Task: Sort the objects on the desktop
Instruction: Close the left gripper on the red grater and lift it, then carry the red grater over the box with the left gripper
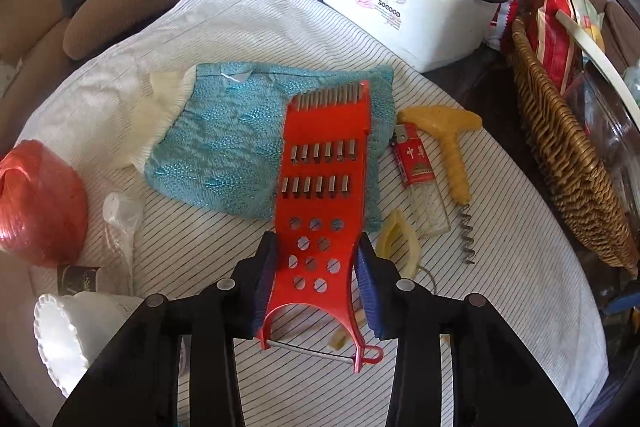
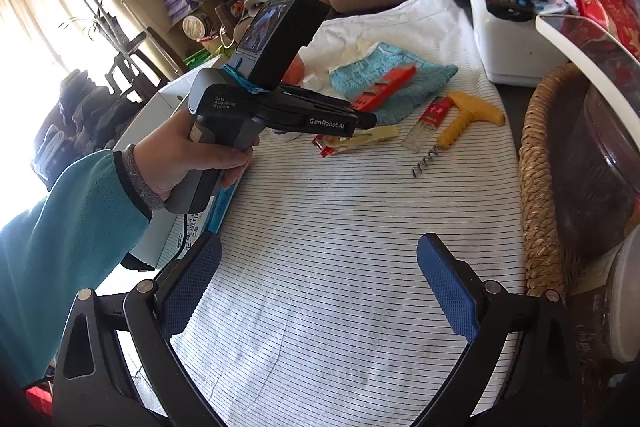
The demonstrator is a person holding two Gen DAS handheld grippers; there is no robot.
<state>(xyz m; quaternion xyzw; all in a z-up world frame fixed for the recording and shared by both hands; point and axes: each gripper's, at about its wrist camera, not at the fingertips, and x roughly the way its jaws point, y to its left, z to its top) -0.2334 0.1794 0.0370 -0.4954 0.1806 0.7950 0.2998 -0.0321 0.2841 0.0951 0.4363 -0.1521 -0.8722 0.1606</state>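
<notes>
left wrist view: the left gripper [image 1: 316,281] pinches the handle end of a flat red plastic grater [image 1: 320,187] between its blue pads; the grater's toothed end lies over a crumpled turquoise cloth [image 1: 224,147] on a white striped tablecloth [image 1: 500,267]. just right lie a red lighter [image 1: 412,159] and a yellow-handled corkscrew [image 1: 452,151], near a brown wicker basket [image 1: 568,163].

right wrist view: the right gripper [image 2: 320,287] hangs spread wide above bare tablecloth, holding nothing. a hand [image 2: 188,159] in a teal sleeve grasps the left gripper's handle.
</notes>
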